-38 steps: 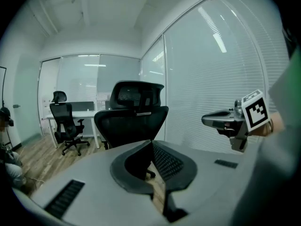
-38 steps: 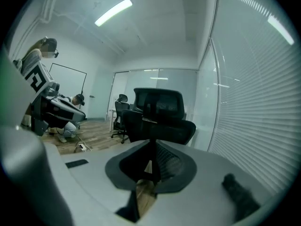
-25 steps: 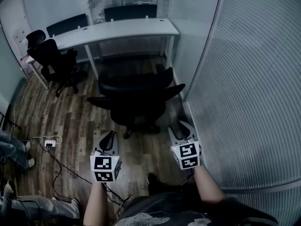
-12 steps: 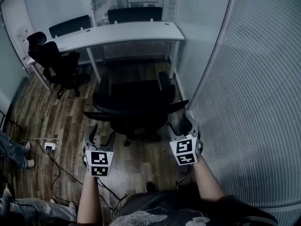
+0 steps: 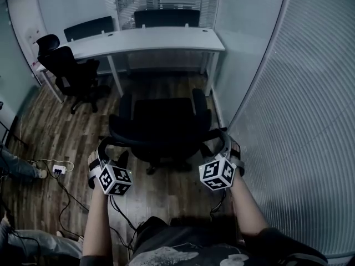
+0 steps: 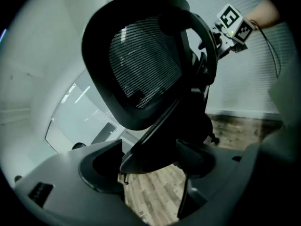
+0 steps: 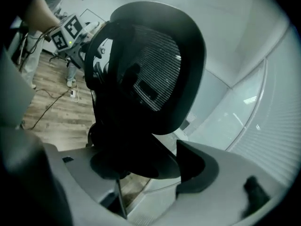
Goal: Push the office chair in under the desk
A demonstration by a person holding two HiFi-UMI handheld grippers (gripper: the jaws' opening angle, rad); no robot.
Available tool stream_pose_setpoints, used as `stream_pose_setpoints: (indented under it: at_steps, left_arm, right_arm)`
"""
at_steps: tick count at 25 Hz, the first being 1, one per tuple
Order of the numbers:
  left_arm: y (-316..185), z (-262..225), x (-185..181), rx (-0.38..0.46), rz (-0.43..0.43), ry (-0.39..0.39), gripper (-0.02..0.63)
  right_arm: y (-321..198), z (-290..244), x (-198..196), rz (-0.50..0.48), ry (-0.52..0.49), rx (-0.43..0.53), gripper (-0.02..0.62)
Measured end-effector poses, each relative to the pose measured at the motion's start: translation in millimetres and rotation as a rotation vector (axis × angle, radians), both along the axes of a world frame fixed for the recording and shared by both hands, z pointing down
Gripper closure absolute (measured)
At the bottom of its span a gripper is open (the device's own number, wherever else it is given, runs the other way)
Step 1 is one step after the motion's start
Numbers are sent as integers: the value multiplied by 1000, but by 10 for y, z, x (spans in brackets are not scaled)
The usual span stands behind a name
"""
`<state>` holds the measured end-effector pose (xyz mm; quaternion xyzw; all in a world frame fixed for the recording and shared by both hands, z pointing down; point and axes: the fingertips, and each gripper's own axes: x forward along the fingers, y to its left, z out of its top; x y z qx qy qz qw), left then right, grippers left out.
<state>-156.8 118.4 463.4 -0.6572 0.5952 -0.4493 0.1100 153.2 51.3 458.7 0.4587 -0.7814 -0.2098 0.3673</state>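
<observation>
A black office chair (image 5: 166, 121) stands on the wood floor with its mesh backrest (image 6: 141, 51) toward me, short of the white desk (image 5: 161, 37). My left gripper (image 5: 111, 151) is at the backrest's left end. Its jaws have just been opening and stand wide, with the chair's dark edge between them (image 6: 148, 166). My right gripper (image 5: 219, 143) is at the backrest's right end, its jaws likewise just opened wide around the rim (image 7: 150, 166). The same backrest (image 7: 150, 65) fills the right gripper view. I see no pad pressing on the chair.
A second black chair (image 5: 69, 71) stands at the desk's left end, and two more chair backs (image 5: 166, 16) show behind the desk. A ribbed glass wall (image 5: 288, 93) runs close on the right. A power strip (image 5: 58, 169) with cables lies on the floor at left, beside a person's legs (image 5: 16, 168).
Both grippers moved forward from the floor behind the chair up to the backrest's two ends and rolled. The left jaws went from shut to wide open; the right jaws widened.
</observation>
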Motion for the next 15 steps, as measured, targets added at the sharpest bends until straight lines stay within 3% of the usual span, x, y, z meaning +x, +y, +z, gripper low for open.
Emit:
stream_pose_setpoints:
  at_steps: [7, 11, 15]
  left_arm:
    - [-261, 45, -28, -51, 33, -177, 261]
    - [-388, 125, -87, -49, 18, -201, 264]
    - [-454, 153, -110, -77, 12, -210, 318]
  right_arm:
    - [-148, 135, -71, -37, 177, 39, 307]
    - [-237, 171, -95, -21, 215, 61, 307]
    - [-272, 102, -106, -41, 243, 83, 307]
